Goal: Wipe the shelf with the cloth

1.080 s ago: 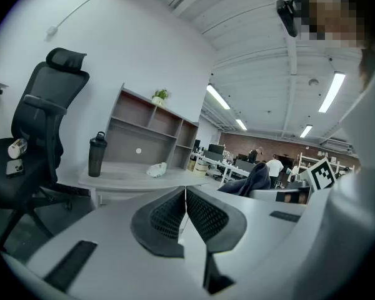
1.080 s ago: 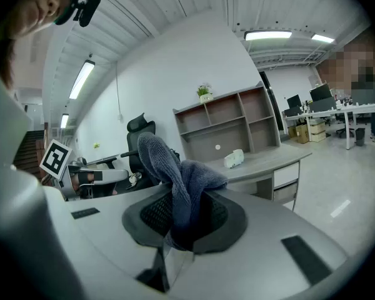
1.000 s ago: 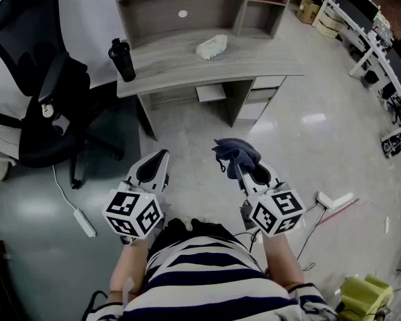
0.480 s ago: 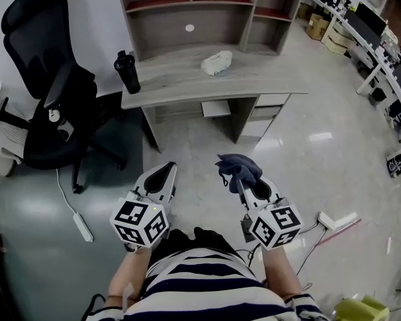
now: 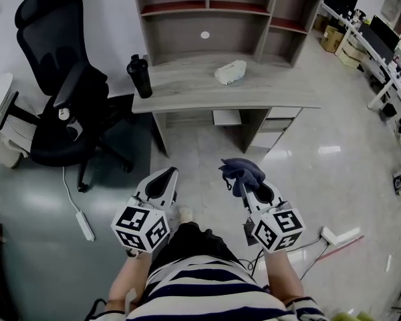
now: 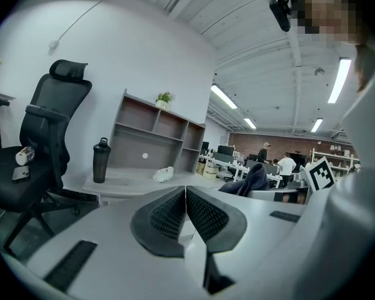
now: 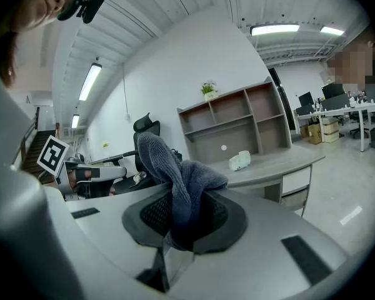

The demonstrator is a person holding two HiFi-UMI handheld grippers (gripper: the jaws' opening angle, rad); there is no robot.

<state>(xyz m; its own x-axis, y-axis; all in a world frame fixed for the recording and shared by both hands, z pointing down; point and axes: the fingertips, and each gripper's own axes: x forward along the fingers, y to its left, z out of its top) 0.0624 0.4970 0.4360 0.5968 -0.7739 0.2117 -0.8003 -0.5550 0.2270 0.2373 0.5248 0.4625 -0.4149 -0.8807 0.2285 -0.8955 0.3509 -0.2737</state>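
Head view has the grey shelf (image 5: 207, 9) far ahead above its desk (image 5: 207, 92), well apart from both grippers. Nearer, the left gripper (image 5: 162, 179) has its jaws pressed together on nothing, and the right gripper (image 5: 248, 187) is clamped on the dark blue cloth (image 5: 240, 170).

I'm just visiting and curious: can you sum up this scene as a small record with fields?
Left tongs: shut, nothing between them
Right tongs: shut on the dark cloth
Shelf: above the desk, ahead of the person, not yet reached
On desk: black bottle, white crumpled bundle
Beside desk: black office chair
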